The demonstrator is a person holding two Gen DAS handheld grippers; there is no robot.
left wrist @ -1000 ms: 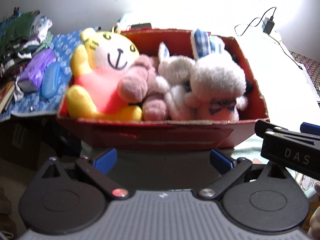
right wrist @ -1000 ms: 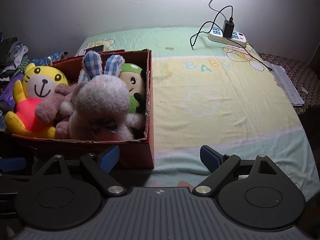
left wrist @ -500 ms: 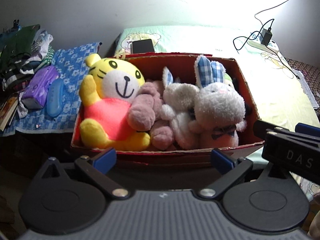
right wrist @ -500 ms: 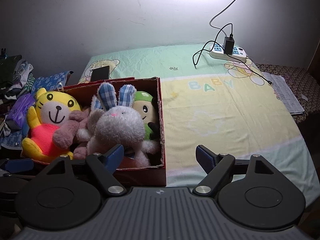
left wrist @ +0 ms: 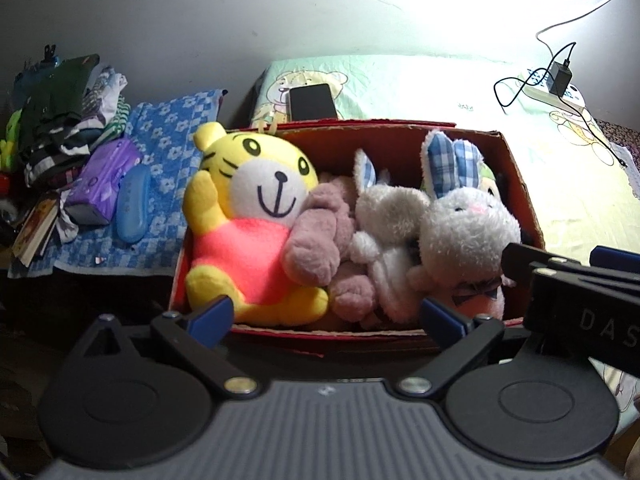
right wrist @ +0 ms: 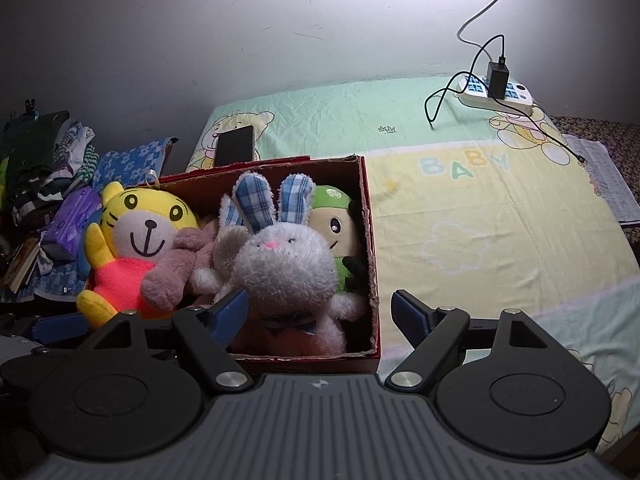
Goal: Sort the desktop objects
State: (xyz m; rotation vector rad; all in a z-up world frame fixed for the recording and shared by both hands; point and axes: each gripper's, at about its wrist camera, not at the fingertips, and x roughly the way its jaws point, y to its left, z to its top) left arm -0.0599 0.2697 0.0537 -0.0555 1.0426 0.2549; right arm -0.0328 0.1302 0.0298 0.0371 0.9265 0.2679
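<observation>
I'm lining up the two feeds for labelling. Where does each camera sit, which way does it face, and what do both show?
Left wrist: on the left gripper, angled down at the red cardboard box of plush toys; its open blue-tipped fingers and the right gripper's black body show.
Right wrist: on the right gripper, angled down at the box's right end and the pastel bedsheet; its open fingers show.
Shared: the box, yellow tiger plush, grey rabbit plush, black phone, white power strip.
</observation>
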